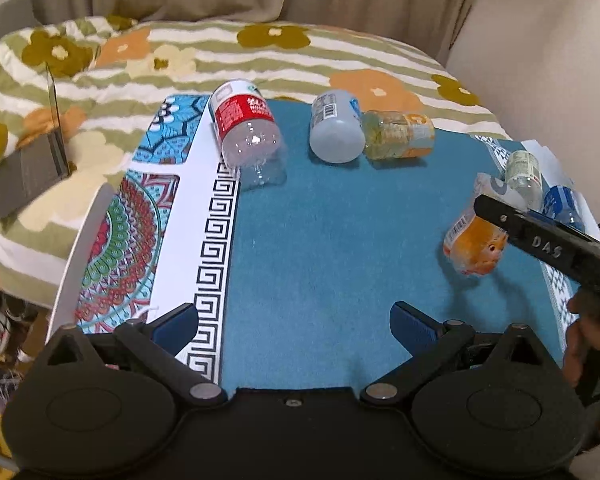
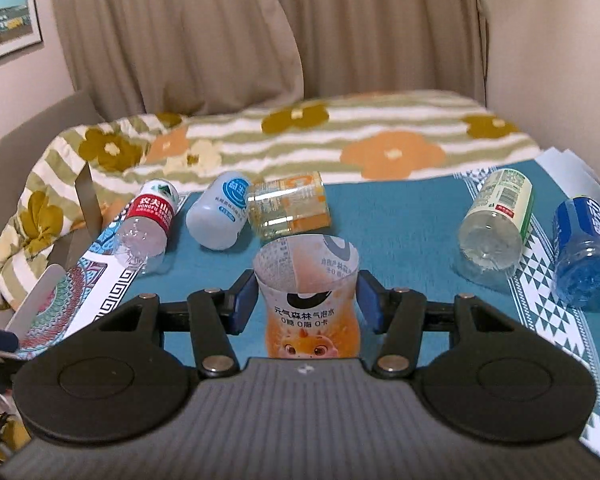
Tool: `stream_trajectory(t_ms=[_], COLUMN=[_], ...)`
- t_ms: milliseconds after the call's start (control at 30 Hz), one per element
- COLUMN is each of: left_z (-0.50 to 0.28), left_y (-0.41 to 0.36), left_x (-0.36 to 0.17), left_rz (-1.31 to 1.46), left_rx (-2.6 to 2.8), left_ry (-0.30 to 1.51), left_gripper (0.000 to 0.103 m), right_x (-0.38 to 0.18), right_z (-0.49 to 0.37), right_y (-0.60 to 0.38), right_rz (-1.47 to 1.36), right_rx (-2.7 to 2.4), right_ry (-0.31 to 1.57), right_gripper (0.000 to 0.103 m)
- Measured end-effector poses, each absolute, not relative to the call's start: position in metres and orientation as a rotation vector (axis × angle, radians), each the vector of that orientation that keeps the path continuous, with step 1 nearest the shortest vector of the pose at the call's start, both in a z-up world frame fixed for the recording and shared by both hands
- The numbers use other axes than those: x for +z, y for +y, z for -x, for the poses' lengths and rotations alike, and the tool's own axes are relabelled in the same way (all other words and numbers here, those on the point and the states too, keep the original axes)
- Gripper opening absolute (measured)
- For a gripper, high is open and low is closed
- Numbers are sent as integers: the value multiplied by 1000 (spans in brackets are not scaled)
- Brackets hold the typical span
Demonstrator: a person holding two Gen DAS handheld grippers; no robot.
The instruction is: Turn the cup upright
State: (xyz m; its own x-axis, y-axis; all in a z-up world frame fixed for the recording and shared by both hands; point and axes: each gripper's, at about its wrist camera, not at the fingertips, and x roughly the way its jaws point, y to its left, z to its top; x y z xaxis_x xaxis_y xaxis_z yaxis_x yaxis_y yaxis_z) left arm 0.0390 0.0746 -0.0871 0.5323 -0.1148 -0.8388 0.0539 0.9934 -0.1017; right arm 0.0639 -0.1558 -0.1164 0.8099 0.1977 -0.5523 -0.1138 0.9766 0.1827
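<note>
An orange cut-bottle cup (image 2: 309,300) with a cartoon label stands between the blue pads of my right gripper (image 2: 306,300), open end up; the pads press its sides. In the left wrist view the same cup (image 1: 474,246) hangs tilted above the blue mat, held by the right gripper (image 1: 496,210) at the right. My left gripper (image 1: 296,326) is open and empty, low over the mat's near edge.
Other cut-bottle cups lie on their sides on the blue mat (image 1: 320,240): red-label (image 1: 244,128), pale blue (image 1: 334,128), yellow (image 1: 398,134) at the back; green-label (image 2: 496,216) and dark blue (image 2: 584,248) at right. A flowered bed (image 2: 340,140) lies behind.
</note>
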Motion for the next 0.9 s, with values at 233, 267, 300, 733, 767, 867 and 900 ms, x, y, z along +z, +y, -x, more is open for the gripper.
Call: stream_trajectory(t_ms=[233, 267, 300, 733, 767, 867, 900], left_z=[-34, -33, -33, -36, -36, -36, -36], left_y=[75, 75, 75, 75, 74, 74, 74], left_x=[-91, -91, -91, -95, -96, -98, -98], left_rz=[9, 6, 4, 11, 10, 15, 18], left_rx=[-113, -116, -120, -157, -157, -158, -159], left_ry=[998, 1000, 1003, 1029, 1032, 1045, 1046], left_gripper=[103, 103, 103, 103, 103, 103, 103], right_x=[-136, -136, -136, -123, -122, -123, -124], right_z=[-49, -48, -44, -46, -49, -61, -62], right_y=[-151, -150, -150, -141, -141, -144, -147], right_rz=[-126, -118, -110, -51, -51, -79, -107], right_rx=[150, 149, 148, 136, 136, 123, 122], right_ry=[504, 502, 502, 641, 664, 772, 782], right_gripper=[70, 70, 70, 70, 70, 69, 68])
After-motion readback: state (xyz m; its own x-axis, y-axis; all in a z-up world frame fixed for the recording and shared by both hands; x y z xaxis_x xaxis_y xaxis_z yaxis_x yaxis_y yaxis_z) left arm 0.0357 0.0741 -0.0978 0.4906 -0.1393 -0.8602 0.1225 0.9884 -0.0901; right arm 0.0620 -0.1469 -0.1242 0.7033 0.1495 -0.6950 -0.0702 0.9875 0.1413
